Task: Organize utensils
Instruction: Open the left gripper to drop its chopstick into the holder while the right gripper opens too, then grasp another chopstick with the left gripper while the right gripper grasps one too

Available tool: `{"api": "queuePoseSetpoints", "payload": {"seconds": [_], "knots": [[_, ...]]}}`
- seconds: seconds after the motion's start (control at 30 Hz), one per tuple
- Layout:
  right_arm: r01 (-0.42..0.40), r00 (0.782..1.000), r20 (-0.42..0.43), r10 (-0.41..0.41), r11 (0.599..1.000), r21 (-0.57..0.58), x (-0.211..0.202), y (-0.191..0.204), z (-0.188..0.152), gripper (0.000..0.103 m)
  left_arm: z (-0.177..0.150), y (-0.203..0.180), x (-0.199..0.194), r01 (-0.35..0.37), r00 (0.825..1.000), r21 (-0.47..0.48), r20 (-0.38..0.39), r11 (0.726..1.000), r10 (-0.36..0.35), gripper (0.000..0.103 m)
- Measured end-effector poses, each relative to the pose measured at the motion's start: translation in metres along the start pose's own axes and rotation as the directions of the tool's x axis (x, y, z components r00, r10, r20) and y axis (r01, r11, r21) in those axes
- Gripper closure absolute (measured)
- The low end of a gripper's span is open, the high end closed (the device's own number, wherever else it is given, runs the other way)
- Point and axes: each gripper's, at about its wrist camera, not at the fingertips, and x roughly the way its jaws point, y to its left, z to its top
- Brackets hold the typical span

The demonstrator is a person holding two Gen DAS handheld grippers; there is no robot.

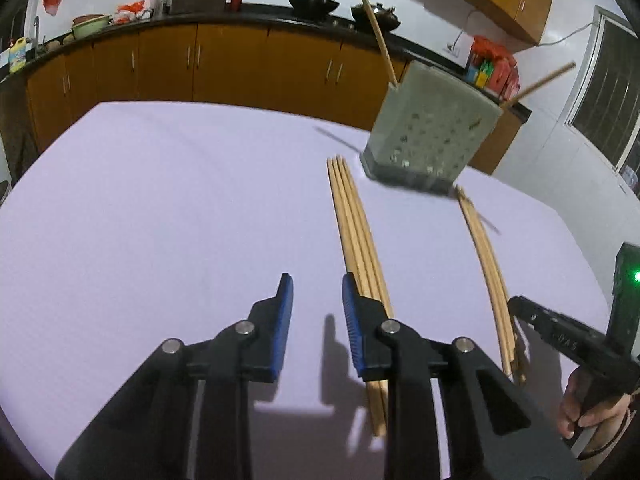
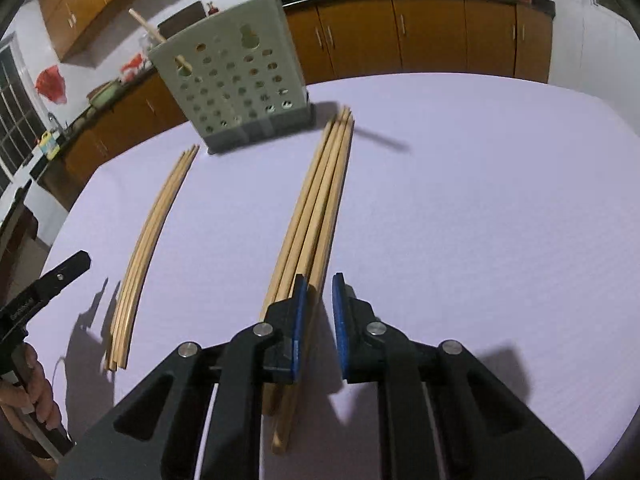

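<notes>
mostly slim wooden chopsticks (image 2: 316,208) in bundles, perforated grey plastic holder (image 2: 236,88), smooth lilac table (image 2: 480,200)

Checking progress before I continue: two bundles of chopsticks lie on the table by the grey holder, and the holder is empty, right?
Not quite: the grey holder is not empty. Two chopsticks already stand in it, leaning out of its top, as the left wrist view shows. The two bundles do lie on the table by it.

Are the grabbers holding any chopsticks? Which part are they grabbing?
Nothing is held. The left gripper and right gripper both have empty gaps between their jaws. The chopsticks lie loose on the table.
</notes>
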Motion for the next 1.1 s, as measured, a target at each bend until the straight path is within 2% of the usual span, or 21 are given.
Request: {"api": "queuePoseSetpoints", "payload": {"seconds": [0.2, 0.3, 0.4, 0.7, 1.1], "knots": [[0.043, 0.999, 0.008, -0.043, 0.998, -0.036, -0.003, 0.003, -0.011, 0.094, 0.002, -0.010, 0.007, 0.016, 0.999, 0.006, -0.029, 1.000, -0.016, 0.078], [0.109, 0.994, 0.028, -0.108, 0.993, -0.035, -0.003, 0.001, -0.011, 0.095, 0.000, -0.012, 0.011, 0.048, 0.998, 0.007, -0.049, 0.999, -0.048, 0.081], [0.101, 0.994, 0.035, -0.101, 0.995, 0.006, -0.004, -0.009, -0.007, 0.095, -0.001, -0.015, 0.013, 0.062, 0.996, 0.020, -0.061, 0.998, -0.060, 0.083], [0.100, 0.994, 0.046, -0.100, 0.995, -0.007, -0.008, -0.011, -0.012, 0.095, -0.005, -0.026, 0.021, 0.075, 0.993, 0.044, -0.090, 0.996, -0.071, 0.086], [0.091, 0.995, 0.041, -0.091, 0.996, -0.002, -0.011, -0.011, -0.015, 0.095, -0.006, -0.036, 0.031, -0.025, 0.994, 0.113, -0.099, 0.993, 0.036, 0.093]]}}
